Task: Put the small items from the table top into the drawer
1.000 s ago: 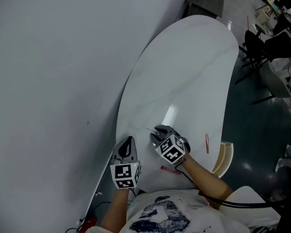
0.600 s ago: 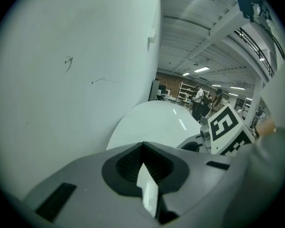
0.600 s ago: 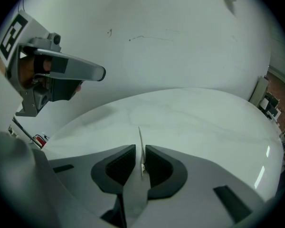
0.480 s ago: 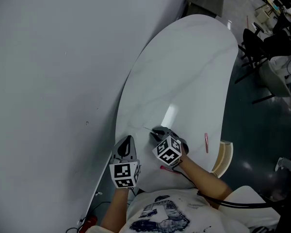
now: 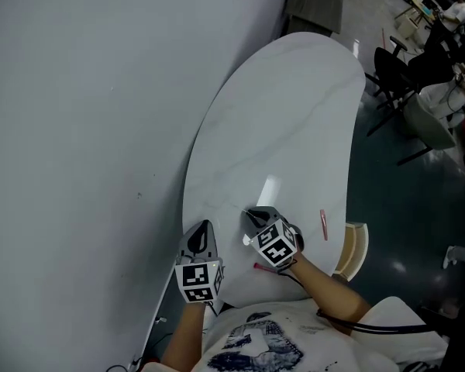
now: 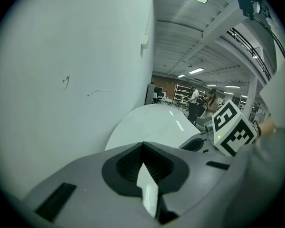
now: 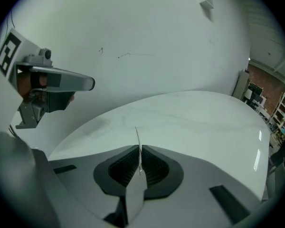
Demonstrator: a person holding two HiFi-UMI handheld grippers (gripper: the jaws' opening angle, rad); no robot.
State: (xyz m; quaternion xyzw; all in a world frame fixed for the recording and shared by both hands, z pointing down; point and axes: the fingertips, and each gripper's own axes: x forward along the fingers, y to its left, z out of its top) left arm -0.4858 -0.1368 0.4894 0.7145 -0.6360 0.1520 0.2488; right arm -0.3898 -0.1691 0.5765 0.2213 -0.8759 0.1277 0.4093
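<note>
Now pinching thin silvery pin (image 7: 137, 139) in just-closing right claw (image 7: 139, 152); pale curved drawer (image 5: 353, 250) at three o'clock, farther from shut, empty left claw (image 5: 204, 229)

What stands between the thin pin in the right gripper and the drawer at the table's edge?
Nothing upright. The right gripper has just been closing its jaws and now pinches the thin pin; only a flat red stick lies on the table between it and the drawer.
</note>
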